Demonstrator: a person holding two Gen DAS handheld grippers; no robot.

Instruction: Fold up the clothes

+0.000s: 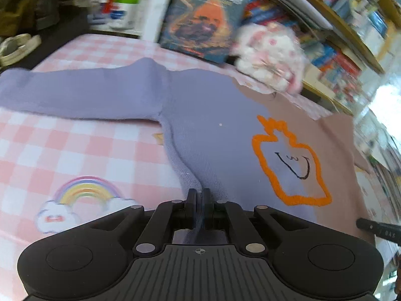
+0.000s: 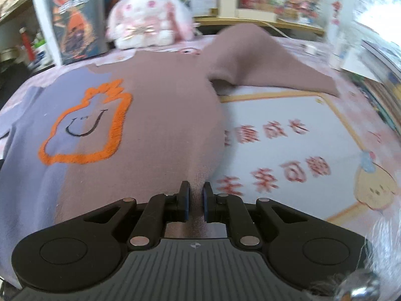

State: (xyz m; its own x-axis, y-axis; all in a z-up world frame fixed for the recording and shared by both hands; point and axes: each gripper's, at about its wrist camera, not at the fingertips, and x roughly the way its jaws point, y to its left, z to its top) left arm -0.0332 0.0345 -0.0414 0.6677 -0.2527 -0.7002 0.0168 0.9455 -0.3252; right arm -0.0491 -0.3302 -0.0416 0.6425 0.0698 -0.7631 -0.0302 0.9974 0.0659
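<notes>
**Both hand-held grippers on the sweater's near hem: keep the lift even**

The sweater, half lavender and half mauve-brown with an orange outline motif on the chest, lies spread flat and front-up on a pink checked sheet with a rainbow print. The surface under the sheet is not identifiable. The lavender sleeve stretches out sideways; the brown sleeve is angled outward, its end bunched.

The left hand-held gripper is closed down on the lavender hem edge, with fabric visibly running between the fingers. The right hand-held gripper has brown hem cloth in its narrow gap. It looks clamped on it, though the gap is slightly wider than on the left.

My judgement is that this is a two-corner hem grip, which suits carrying the bottom edge toward the collar or tugging the body flat. I can't tell which from here.

Tips for either move:
- Hold both corners at the same height and pace so the hem stays straight.
- Keep light tension between the grippers. Too much will stretch the knit, and too little lets the middle sag.
- Watch the right grip, as the thick knit could slip out of a looser pinch.
- Stay clear of the plush rabbit and the box at the far edge.
- The sleeves lie outside the body and will drag if the body moves.
</notes>
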